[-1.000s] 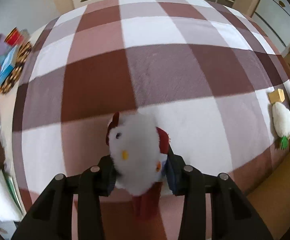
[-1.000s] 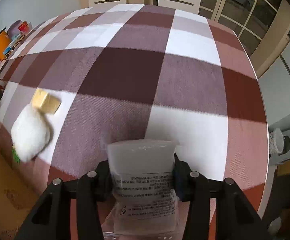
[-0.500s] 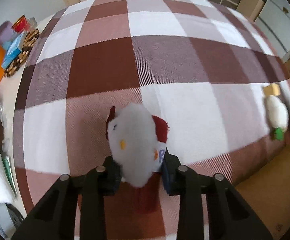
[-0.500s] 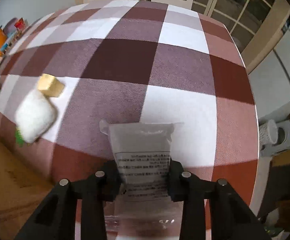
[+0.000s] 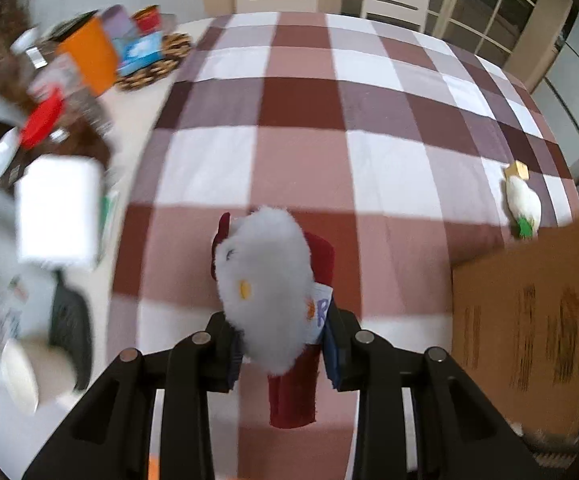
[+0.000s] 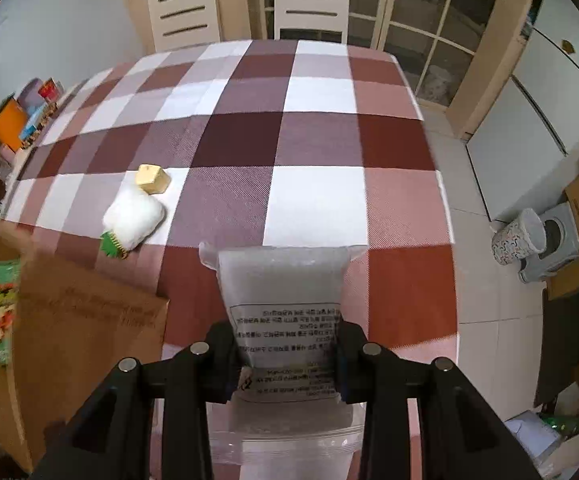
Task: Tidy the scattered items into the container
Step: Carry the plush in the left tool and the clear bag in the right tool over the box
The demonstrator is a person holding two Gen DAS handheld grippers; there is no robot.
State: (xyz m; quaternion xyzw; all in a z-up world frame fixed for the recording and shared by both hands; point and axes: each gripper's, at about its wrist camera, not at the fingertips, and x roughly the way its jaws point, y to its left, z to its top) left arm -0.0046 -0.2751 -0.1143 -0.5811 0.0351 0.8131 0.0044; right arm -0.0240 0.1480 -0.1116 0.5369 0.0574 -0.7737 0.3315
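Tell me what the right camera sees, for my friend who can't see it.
The right claw pinches a white packet above a checked tablecloth. A white plush radish, a yellow block and a cardboard box sit left.

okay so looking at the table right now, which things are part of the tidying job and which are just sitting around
Part of the job:
- plush chicken, in left claw
- white packet, in right claw
- plush radish
- yellow block
- cardboard box

Just lying about:
- clutter at the table's far left
- chairs
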